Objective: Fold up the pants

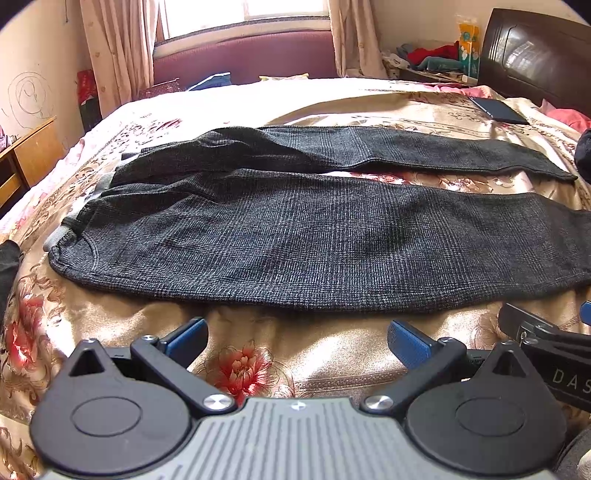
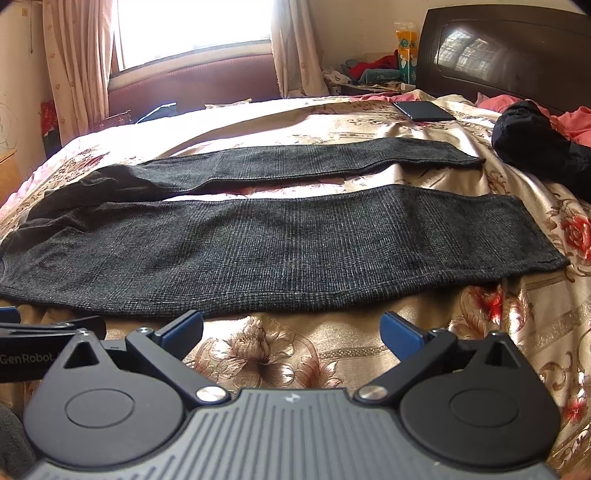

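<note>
Floral gold bedspread (image 2: 295,354) covers the bed, dark wooden headboard (image 2: 517,51) off to the right. A black phone or tablet (image 2: 424,110) lies flat near it, beside a dark bundled garment (image 2: 532,136). Curtains (image 1: 110,48) frame the bright window (image 2: 192,29).

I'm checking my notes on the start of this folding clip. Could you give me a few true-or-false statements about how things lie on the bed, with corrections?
1. The pants lie flat with the two legs spread apart. True.
2. The left hand-held gripper is shut on the near leg. False: it is open and holds nothing, short of the near leg's edge, with only the bedspread between its fingers.
3. The right hand-held gripper is open. True.
4. The waistband points toward the headboard. False: the waistband is at the left and the cuffs point toward the headboard.
5. A dark flat device lies on the pants. False: it lies on the bedspread beyond the far leg.
</note>
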`<state>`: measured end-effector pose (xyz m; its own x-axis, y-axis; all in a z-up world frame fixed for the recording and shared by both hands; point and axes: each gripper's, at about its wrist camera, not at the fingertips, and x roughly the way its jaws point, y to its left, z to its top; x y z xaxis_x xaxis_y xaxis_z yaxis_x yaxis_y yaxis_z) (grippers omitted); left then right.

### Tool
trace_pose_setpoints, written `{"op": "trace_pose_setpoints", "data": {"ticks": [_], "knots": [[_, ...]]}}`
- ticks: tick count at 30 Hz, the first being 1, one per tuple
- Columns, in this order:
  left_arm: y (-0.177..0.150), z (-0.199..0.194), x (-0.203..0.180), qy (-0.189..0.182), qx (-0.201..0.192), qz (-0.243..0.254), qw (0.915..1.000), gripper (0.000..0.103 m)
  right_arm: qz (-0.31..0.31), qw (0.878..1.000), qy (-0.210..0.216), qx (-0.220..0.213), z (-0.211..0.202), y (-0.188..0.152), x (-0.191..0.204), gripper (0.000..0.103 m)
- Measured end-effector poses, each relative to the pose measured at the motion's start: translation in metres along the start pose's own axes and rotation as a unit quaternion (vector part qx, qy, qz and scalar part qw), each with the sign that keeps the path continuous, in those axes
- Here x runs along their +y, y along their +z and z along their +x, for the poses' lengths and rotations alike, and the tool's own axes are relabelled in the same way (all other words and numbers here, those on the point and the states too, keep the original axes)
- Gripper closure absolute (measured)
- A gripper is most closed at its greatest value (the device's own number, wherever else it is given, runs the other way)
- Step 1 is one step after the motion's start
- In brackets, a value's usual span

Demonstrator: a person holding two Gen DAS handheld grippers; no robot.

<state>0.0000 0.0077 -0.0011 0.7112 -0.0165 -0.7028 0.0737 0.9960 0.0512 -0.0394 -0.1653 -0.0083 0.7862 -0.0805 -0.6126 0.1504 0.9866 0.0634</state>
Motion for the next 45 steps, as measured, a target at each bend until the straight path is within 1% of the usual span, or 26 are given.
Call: {"op": "trace_pose_setpoints", "data": {"ticks": [45], "knots": [[-0.0015, -0.0009, -0.0021, 0.006, -0.003, 0.006, 1.0000, 0.000, 0.000, 1.000, 0.004, 0.006, 0.0044, -0.0033, 0.0037, 0.002]]}}
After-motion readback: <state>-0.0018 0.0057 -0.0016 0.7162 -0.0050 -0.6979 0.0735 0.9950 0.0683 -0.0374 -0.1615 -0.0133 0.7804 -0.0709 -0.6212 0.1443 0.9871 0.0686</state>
